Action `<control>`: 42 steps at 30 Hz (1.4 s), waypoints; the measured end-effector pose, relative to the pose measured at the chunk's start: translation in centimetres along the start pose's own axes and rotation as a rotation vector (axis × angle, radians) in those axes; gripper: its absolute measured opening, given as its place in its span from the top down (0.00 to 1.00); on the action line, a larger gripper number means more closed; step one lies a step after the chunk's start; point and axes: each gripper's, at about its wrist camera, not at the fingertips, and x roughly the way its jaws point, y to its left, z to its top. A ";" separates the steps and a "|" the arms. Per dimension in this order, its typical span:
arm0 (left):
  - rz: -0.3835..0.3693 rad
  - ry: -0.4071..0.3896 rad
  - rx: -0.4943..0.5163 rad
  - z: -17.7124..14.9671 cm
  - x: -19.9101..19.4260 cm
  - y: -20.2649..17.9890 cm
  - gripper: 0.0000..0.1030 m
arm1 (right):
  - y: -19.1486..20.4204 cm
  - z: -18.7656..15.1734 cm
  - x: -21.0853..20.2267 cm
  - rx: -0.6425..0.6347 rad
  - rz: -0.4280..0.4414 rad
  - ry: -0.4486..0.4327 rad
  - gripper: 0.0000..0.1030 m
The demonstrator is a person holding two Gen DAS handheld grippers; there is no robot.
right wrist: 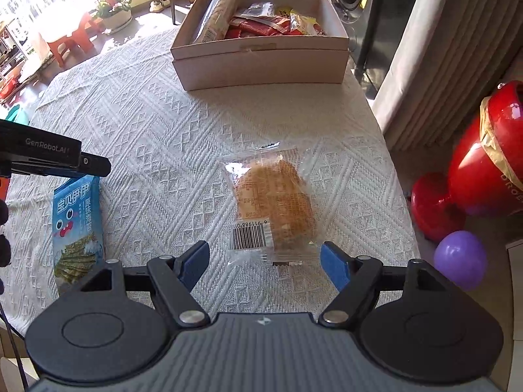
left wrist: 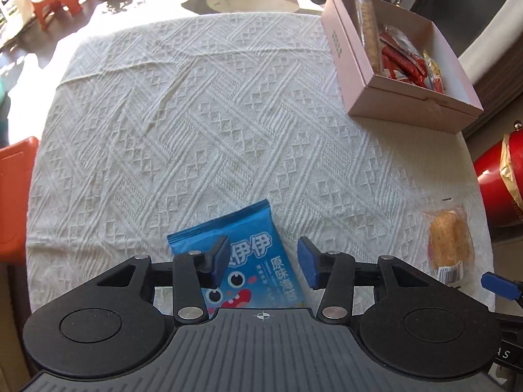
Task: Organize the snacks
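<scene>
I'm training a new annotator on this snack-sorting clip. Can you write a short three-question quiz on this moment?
1. True or false: the blue seaweed packet is already inside the pink box.
2. Which lies in front of the right gripper? A) clear-wrapped pastry B) red wafer bar C) purple balloon
3. Fill in: the left gripper's jaws stand ____ around the blue packet.

Key: 1 false, it lies on the white tablecloth; 2 A; 3 open, pads not pressing.
</scene>
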 end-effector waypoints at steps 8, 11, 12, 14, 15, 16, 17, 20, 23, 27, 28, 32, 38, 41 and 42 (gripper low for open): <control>-0.017 0.091 0.008 0.6 3.8 -1.8 0.11 | 0.1 0.2 0.2 -0.002 -0.005 -0.002 0.27; -0.052 0.074 0.000 0.3 3.0 -1.3 0.11 | 0.2 0.3 0.2 -0.023 -0.013 -0.001 0.27; -0.038 0.060 -0.015 -0.1 2.3 -0.6 0.19 | 0.3 0.3 0.2 -0.029 -0.018 -0.002 0.27; 0.014 0.062 -0.061 -0.7 1.5 1.1 0.30 | 0.3 0.3 0.1 -0.036 -0.022 -0.008 0.27; 0.025 0.080 -0.097 -0.8 1.7 2.0 0.32 | 0.2 0.3 0.2 -0.034 -0.018 -0.007 0.27; 0.024 0.106 -0.128 -0.9 2.1 2.8 0.31 | 0.2 0.4 0.2 -0.029 -0.013 -0.007 0.27; 0.012 0.128 -0.155 -0.8 2.7 3.4 0.28 | 0.2 0.5 0.4 -0.026 -0.009 -0.006 0.27; -0.011 0.107 -0.159 0.8 3.5 2.9 0.18 | 0.3 0.9 0.7 -0.034 -0.011 -0.008 0.27; 0.003 0.102 -0.106 2.4 4.3 1.7 0.14 | 0.2 1.7 0.5 -0.043 -0.017 -0.026 0.26; 0.017 0.128 0.020 3.4 4.9 -0.2 0.07 | 0.1 2.8 0.5 -0.068 -0.018 -0.031 0.19; 0.007 0.129 0.038 3.3 4.9 -0.4 0.08 | 0.2 2.9 0.7 -0.079 -0.019 -0.027 0.18; -0.028 0.103 0.127 2.9 4.3 -1.0 0.13 | 0.5 3.6 2.3 -0.113 -0.030 0.001 0.17; -0.120 0.085 0.226 1.5 2.1 -1.0 0.16 | -0.8 4.5 5.6 -0.021 0.008 0.111 0.17; -0.133 0.063 0.271 1.0 0.1 -1.3 0.16 | -1.4 4.6 4.2 0.005 0.053 0.102 0.46; -0.133 0.059 0.281 1.3 -0.3 -1.5 0.16 | -1.3 4.5 3.6 0.000 0.051 0.092 0.46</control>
